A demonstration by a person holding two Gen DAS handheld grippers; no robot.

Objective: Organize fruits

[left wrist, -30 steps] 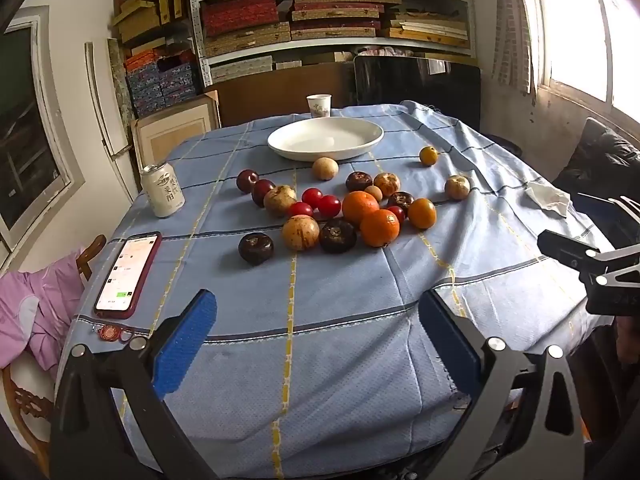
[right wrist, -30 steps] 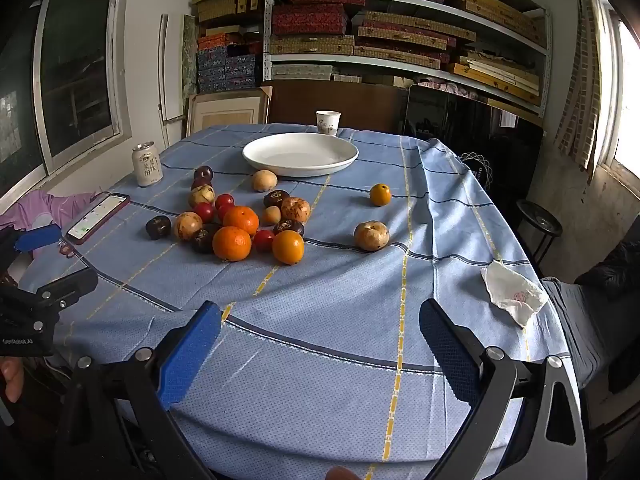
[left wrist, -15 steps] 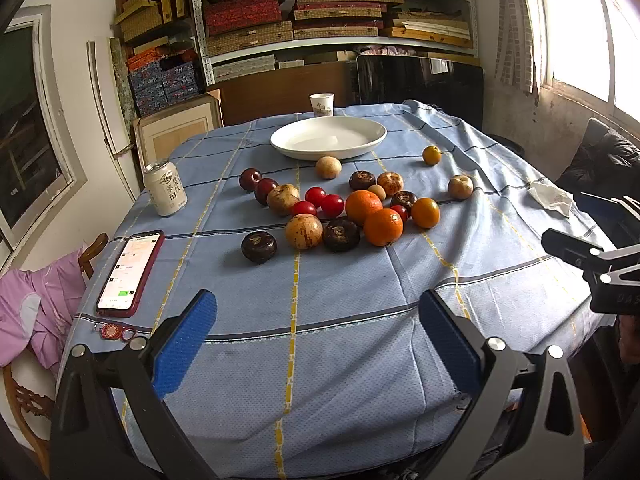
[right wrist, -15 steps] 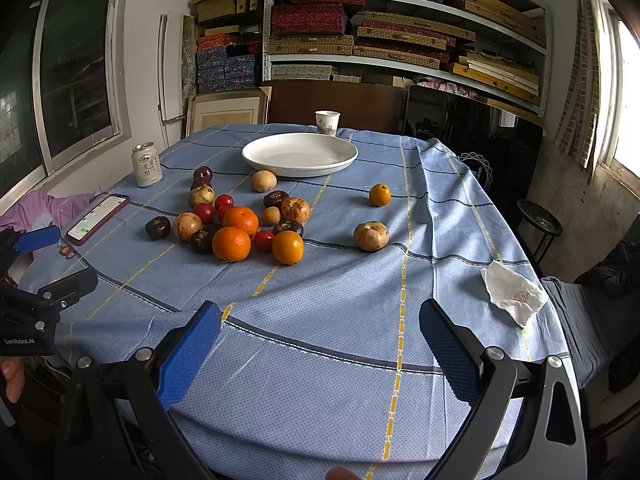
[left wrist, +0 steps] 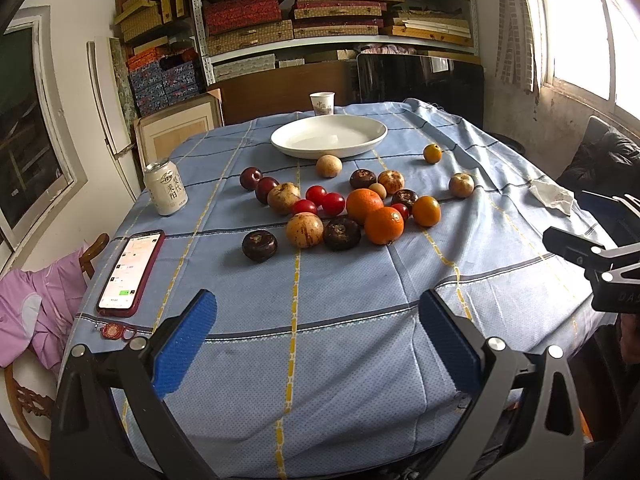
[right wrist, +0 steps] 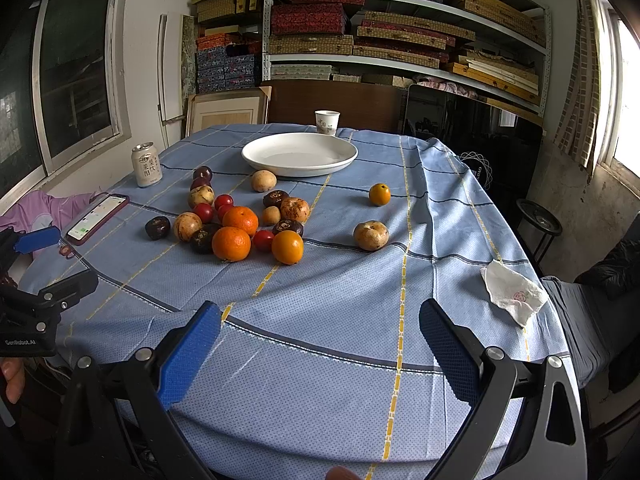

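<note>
Daylight from window (left wrist: 576, 28) at right, blown out with glare. Tablecloth (left wrist: 340, 280) evenly lit, soft shadows under fruit. Sharp focus centre; strong fisheye bending, dark vignette at corners in both views.

Bright daylight through a window (left wrist: 576, 24) on the right; metal shelving (right wrist: 400, 28) stacked with flat boxes (red, tan, blue) against the back wall; dark-paned window (right wrist: 76, 68) left; wooden chair (left wrist: 24, 384) nearby.

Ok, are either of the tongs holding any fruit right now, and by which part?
Nothing is held. The left tongs and right tongs are both open over bare tablecloth, short of the fruit.
</note>
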